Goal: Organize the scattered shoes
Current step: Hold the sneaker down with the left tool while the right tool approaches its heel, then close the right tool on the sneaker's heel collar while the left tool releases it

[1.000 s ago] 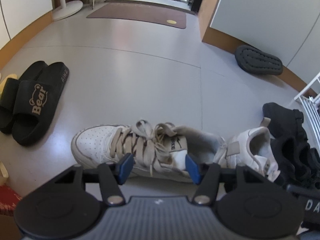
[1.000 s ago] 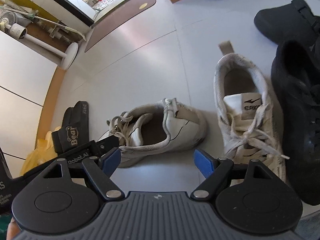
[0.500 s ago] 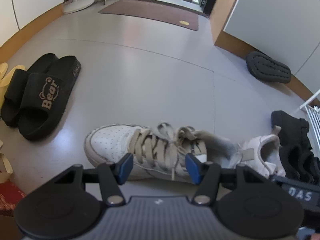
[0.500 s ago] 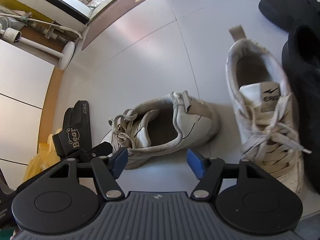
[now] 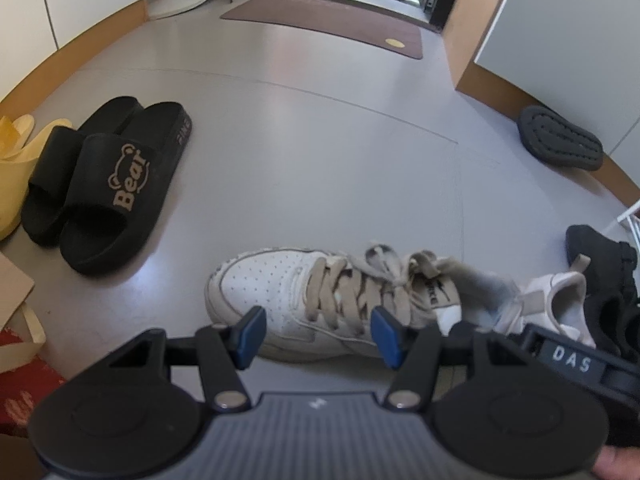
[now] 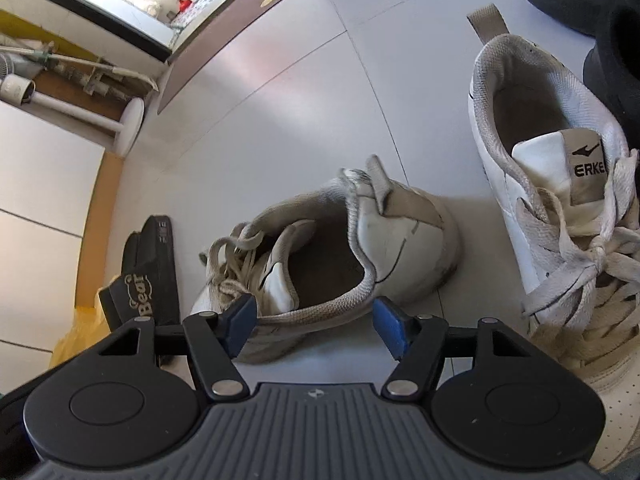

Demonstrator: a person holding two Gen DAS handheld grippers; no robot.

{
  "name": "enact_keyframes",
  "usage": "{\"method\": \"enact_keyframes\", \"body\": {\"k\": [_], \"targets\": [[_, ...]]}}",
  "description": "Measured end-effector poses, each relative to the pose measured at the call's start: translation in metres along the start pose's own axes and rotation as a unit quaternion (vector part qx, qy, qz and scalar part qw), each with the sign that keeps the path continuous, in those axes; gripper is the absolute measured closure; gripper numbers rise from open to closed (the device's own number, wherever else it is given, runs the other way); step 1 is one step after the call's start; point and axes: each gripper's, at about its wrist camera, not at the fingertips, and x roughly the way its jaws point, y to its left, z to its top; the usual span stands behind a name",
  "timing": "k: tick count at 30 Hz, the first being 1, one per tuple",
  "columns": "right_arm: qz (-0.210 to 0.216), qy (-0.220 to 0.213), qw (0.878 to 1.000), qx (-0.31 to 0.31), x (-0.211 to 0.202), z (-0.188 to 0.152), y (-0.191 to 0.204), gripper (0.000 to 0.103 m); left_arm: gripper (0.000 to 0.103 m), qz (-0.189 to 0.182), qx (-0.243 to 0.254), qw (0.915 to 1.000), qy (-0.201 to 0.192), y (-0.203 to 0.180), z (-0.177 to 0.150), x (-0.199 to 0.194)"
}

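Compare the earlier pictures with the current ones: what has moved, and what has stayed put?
The right hand-held gripper has come down toward the heel opening of the white sneaker; its jaws have just been closing but grip nothing yet. The left hand-held gripper has drifted sideways over that sneaker's toe, jaws unchanged and empty. The sneaker, its mate and the black slides lie unmoved on the floor.

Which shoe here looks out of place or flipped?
The dark slipper by the far wall lies sole-up, away from the other shoes. The two white sneakers point different ways instead of sitting as a pair. The black slides sit side by side.
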Motion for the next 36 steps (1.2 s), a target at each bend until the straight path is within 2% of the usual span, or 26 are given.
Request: {"method": "enact_keyframes", "body": {"k": [2, 6, 10, 11, 13, 14, 15, 19, 23, 28, 33, 36], "targets": [[-0.008, -0.002, 1.0, 0.003, 0.001, 0.002, -0.002, 0.035, 0.042, 0.001, -0.003, 1.0, 0.001, 0.002, 0.0, 0.001], [-0.02, -0.002, 1.0, -0.003, 0.003, 0.004, -0.004, 0.05, 0.042, -0.001, -0.003, 1.0, 0.003, 0.001, -0.001, 0.001], [-0.013, -0.003, 1.0, 0.002, -0.001, 0.007, -0.004, 0.057, 0.042, -0.001, -0.006, 1.0, 0.001, 0.002, 0.0, -0.001], [-0.008, -0.002, 1.0, 0.004, -0.002, 0.006, -0.003, 0.057, 0.042, 0.0, -0.008, 1.0, 0.0, 0.002, 0.0, -0.001], [0.007, 0.006, 1.0, 0.01, -0.002, 0.003, -0.001, 0.047, 0.042, 0.002, -0.01, 0.9999, -0.002, 0.003, 0.0, -0.001], [0.012, 0.009, 1.0, 0.012, -0.001, 0.002, 0.0, 0.03, 0.042, 0.005, -0.01, 0.9999, -0.001, 0.003, 0.0, -0.001], [0.016, 0.013, 1.0, 0.014, 0.001, 0.0, 0.001, 0.021, 0.042, 0.006, -0.009, 0.9999, -0.001, 0.004, -0.001, -0.001], [0.017, 0.014, 1.0, 0.005, 0.011, -0.001, 0.01, 0.021, 0.042, 0.01, -0.007, 0.9999, 0.007, 0.006, -0.005, 0.002], [0.0, 0.02, 1.0, -0.01, 0.021, 0.0, 0.013, 0.022, 0.042, 0.013, -0.005, 0.9999, 0.01, 0.008, -0.006, 0.002], [0.014, 0.013, 1.0, -0.001, 0.021, 0.002, 0.005, 0.029, 0.042, 0.019, 0.001, 0.9997, 0.012, 0.008, -0.006, 0.003], [0.031, 0.006, 1.0, -0.001, 0.017, 0.008, 0.001, 0.046, 0.042, 0.018, 0.005, 0.9998, 0.011, 0.005, -0.007, 0.003], [0.038, 0.003, 0.999, -0.004, 0.016, 0.014, 0.0, 0.052, 0.042, 0.015, 0.01, 0.9998, 0.014, 0.003, -0.009, 0.003]]}}
